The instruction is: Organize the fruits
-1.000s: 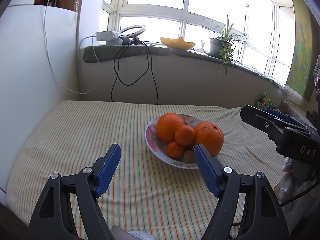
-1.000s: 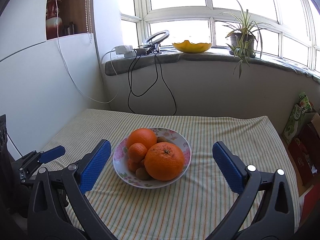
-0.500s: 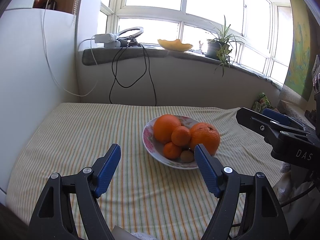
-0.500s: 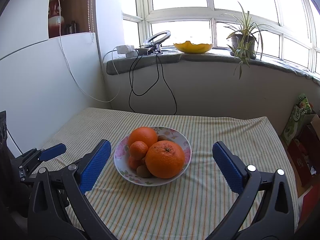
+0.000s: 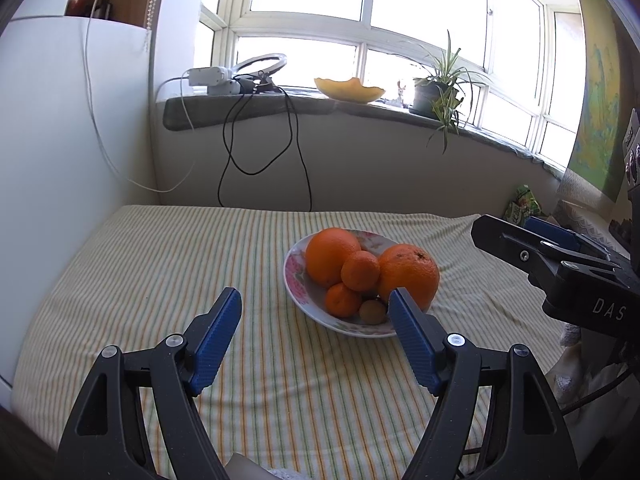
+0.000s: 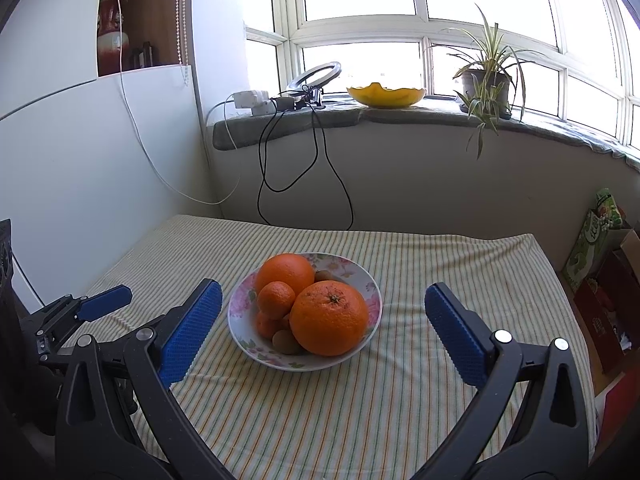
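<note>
Bowl [image 6: 372,280], shallow, white with pink floral rim, on striped tablecloth [image 6: 400,400], roughly mid-table. Contents, as seen from the right wrist view: one large orange [image 6: 329,317] at the near right; a second large orange [image 6: 285,272] at the far left; one small mandarin [image 6: 276,299] resting against both; another mandarin [image 6: 267,326] partly hidden beneath it; one kiwi [image 6: 285,341] at the near rim; one more kiwi [image 6: 327,276] at the far side, mostly hidden behind the oranges.

Left gripper [image 5: 314,308], black frame, blue ribbed pads: jaws wide apart, nothing between them, held above the cloth near and to the left of the bowl. Its right pad overlaps the bowl's near rim in the left wrist view; whether it touches cannot be told.

Right gripper [image 6: 322,304], same make: jaws wide, nothing gripped, bowl framed between the pads but farther off.

Background: windowsill [image 6: 400,114] at the far wall carrying a potted plant [image 6: 486,80], a yellow dish [image 6: 386,95], a ring light [image 6: 316,76] and a white power strip [image 6: 252,100] with black cables [image 6: 304,168] hanging down the wall.
</note>
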Motion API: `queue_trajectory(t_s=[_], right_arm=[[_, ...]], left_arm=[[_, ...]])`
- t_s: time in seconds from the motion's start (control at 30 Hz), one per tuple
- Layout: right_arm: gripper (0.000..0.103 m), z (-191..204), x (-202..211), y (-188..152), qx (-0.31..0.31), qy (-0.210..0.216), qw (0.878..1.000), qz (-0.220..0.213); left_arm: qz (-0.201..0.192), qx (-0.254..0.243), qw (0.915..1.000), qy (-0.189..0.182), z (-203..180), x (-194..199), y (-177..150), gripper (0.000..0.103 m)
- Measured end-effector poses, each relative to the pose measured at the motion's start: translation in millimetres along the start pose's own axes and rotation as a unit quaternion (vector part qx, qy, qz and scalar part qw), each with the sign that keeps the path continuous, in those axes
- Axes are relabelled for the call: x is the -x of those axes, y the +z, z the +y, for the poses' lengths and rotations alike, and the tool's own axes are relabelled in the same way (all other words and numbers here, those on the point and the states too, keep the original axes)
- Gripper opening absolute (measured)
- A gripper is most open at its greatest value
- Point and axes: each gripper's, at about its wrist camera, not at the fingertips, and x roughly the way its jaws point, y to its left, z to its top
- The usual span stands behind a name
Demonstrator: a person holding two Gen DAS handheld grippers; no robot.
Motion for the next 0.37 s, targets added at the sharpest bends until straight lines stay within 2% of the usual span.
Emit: queue_trajectory(t_s=[0.37], right_arm=[[0.103, -0.5, -0.4, -0.4, -0.002, 0.003, 1.0, 0.003]], left_arm=[[0.001, 0.004, 1.0, -0.004, 1.7, -2.4, -0.5, 0.076]])
